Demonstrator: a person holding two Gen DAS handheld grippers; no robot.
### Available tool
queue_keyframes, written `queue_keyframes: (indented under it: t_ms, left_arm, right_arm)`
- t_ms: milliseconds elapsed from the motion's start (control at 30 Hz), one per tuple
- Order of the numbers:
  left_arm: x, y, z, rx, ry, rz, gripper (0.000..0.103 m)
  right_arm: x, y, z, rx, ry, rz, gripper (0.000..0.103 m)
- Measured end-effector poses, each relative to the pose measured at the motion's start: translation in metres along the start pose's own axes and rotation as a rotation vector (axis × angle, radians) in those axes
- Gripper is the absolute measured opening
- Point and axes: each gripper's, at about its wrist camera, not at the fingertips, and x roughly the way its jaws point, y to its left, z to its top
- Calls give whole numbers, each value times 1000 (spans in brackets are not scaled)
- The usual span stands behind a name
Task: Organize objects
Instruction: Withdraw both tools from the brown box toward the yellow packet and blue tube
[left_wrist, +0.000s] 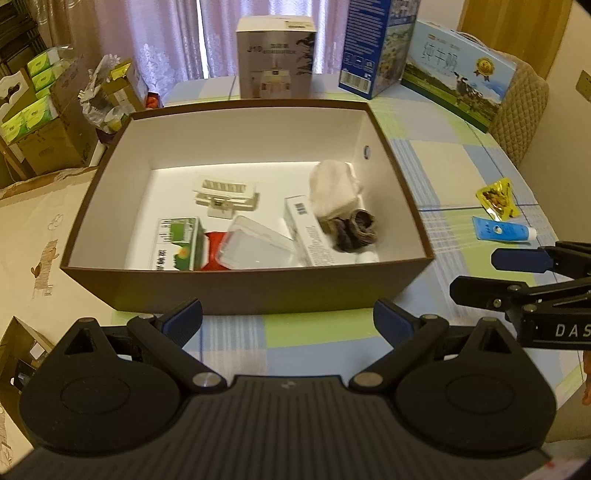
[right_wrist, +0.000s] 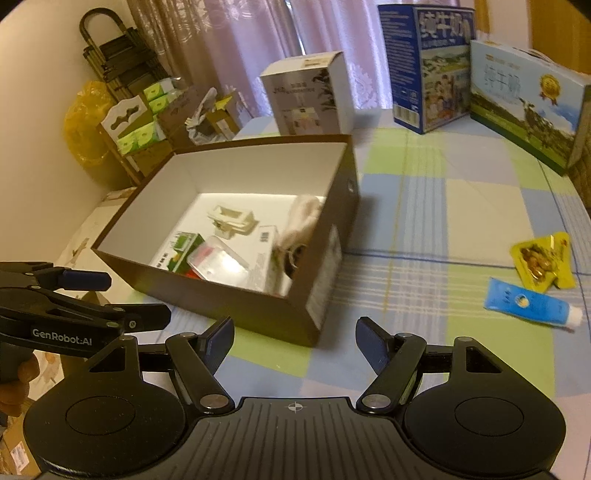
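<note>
A brown cardboard box with a white inside stands open on the checked tablecloth; it also shows in the right wrist view. Inside lie a green packet, a clear plastic case, a white carton, a cream cloth, dark socks and a cream clip. A yellow snack packet and a blue tube lie on the cloth right of the box. My left gripper is open and empty before the box. My right gripper is open and empty near the box's front corner.
Milk cartons and a white product box stand at the table's far edge. Cardboard boxes with green tissue packs crowd the left side. A padded chair back is at the far right.
</note>
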Motion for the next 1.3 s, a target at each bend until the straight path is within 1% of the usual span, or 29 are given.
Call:
queue_keyframes:
  t_ms: [200,367,600,867,1033,1300]
  left_arm:
    - [0,-34,-1,23,11,-9,98]
    - [3,-70,-2,55,23,-32,98]
    - [11,-123,1,105,34,-72,98]
    - [23,-180,5,158,49,-112,98]
    - [31,-206,8,181,55,-124,98]
    - [55,-236,20,179,55,-113,98]
  right_arm:
    - [-21,-36,-12,44,-1,-13,70]
    - [-39,-69,-22,85,4,-33,70]
    - [-66,-119,-36,138,-3,-97,70]
    - [-89,-167,-49,192,-7,-143,70]
    - [-94,-192,-55,207,-5,-151,70]
    - [-84,-227,-54,204,-21,-150,70]
